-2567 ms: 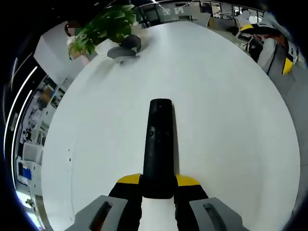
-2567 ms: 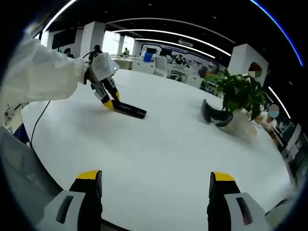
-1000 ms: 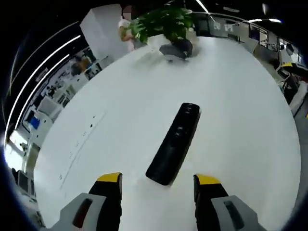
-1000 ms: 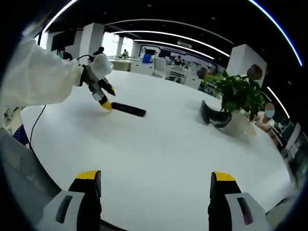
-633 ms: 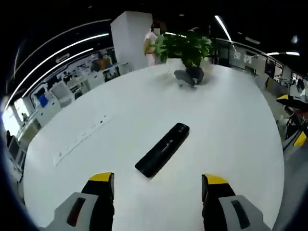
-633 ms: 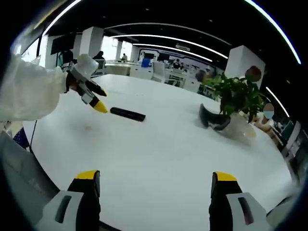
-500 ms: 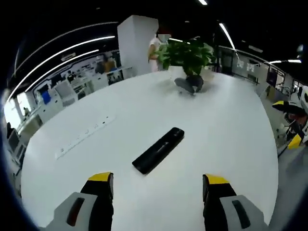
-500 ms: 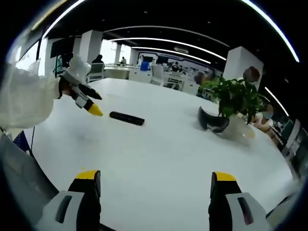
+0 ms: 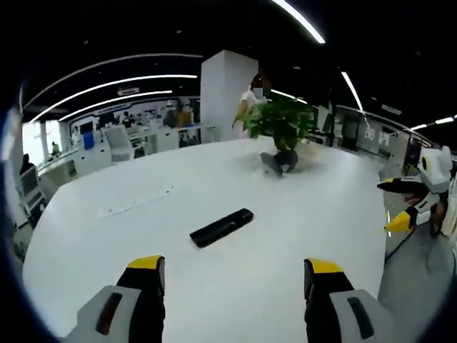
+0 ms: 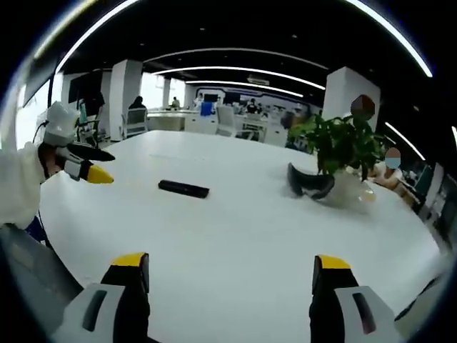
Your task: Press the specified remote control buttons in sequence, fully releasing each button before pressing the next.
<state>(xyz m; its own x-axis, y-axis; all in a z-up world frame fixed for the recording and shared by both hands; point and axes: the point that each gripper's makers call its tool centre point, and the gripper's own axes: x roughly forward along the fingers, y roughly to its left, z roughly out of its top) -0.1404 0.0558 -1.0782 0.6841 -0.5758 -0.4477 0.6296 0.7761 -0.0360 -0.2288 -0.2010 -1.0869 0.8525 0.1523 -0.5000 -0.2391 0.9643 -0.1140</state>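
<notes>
Both of mine are off the remote [image 9: 221,227] right now. It lies flat on the white desk [image 9: 300,214], alone near the middle, long axis running diagonally across the left gripper view. In the right gripper view it sits well ahead and to the left [image 10: 183,189].

Left hand-held gripper [image 9: 234,275]: jaws spread wide, nothing between them, held back from the remote with bare desk between. Right hand-held gripper [image 10: 228,271]: also wide open and empty, further off.

My read: this is a released, between-presses or end state; no button contact. I can't read the buttons at this range, so can't say which is next. If another press is due, I'd need to bring one jaw tip down over the remote's top face, then lift clear.

Room: plenty of bare desk on all sides of the remote. Potted plant [image 9: 280,123] and a dark curved object [image 10: 308,182] beside it sit well apart, at the far edge. Desk's near edge is close under both hand-held grippers.
</notes>
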